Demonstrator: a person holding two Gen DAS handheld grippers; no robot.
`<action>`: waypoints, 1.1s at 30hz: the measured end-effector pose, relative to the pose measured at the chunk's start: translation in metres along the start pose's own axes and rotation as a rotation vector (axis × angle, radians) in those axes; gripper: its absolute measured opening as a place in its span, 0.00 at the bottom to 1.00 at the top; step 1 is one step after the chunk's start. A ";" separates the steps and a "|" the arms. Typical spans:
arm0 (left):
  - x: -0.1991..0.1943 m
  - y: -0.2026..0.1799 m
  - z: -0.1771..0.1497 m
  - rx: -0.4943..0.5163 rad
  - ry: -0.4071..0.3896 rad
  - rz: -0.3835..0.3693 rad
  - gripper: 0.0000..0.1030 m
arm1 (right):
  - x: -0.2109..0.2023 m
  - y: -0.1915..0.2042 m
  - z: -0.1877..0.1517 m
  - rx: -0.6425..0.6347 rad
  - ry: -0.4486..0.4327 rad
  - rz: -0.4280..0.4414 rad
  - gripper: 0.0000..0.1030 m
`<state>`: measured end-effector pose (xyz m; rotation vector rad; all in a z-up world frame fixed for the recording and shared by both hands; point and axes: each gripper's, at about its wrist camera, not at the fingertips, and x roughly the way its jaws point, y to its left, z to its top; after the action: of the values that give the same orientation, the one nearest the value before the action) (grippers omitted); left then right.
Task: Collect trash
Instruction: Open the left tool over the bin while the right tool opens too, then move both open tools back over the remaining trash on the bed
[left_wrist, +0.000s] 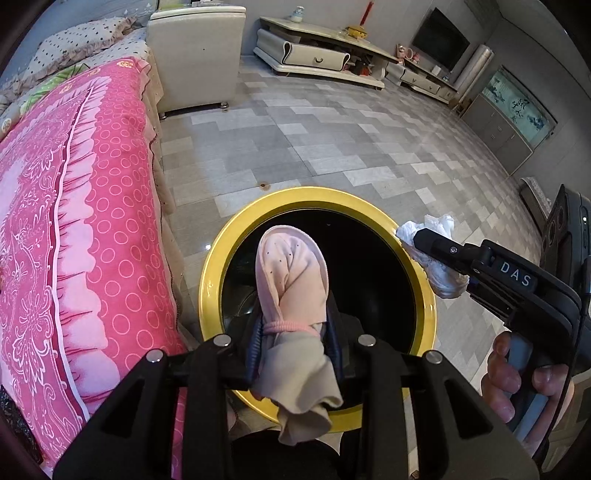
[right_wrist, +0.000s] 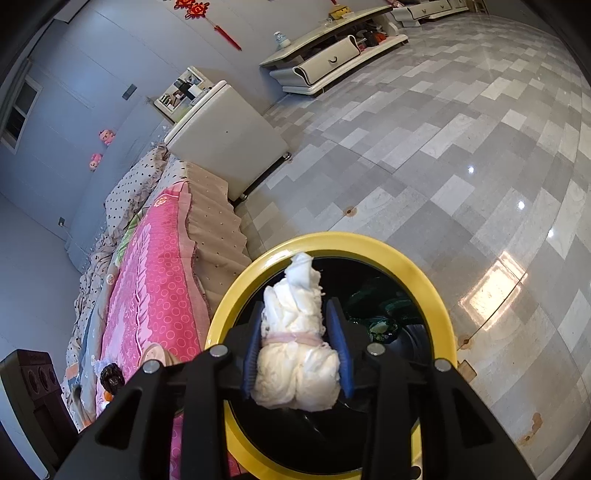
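Two trash bundles, pink (left_wrist: 291, 273) and white (right_wrist: 295, 347), over one yellow-rimmed bin (left_wrist: 214, 269).

Both grippers point steeply downward, held close together. The left gripper (left_wrist: 295, 332) has its blue pads (left_wrist: 254, 354) pressed in from both sides, jaws nearly together around what they clamp. The right gripper (right_wrist: 297, 343) sits just to its right, pads (right_wrist: 337, 332) likewise squeezed inward. The person's right hand (left_wrist: 517, 373) wraps the handle, fingers (left_wrist: 496, 397) curled around the grip.
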<state>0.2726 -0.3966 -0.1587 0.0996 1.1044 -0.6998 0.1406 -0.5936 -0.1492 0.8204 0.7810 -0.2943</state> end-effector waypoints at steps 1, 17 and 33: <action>0.000 0.000 0.000 0.000 -0.003 0.001 0.29 | 0.000 0.000 0.000 0.001 -0.002 -0.007 0.35; -0.067 0.031 -0.010 0.011 -0.114 0.048 0.70 | -0.020 0.030 -0.014 -0.069 -0.012 0.007 0.65; -0.181 0.164 -0.068 -0.159 -0.241 0.217 0.71 | -0.037 0.159 -0.074 -0.380 0.040 0.172 0.70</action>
<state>0.2642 -0.1551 -0.0806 -0.0019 0.8975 -0.4159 0.1597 -0.4348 -0.0676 0.5305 0.7676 0.0262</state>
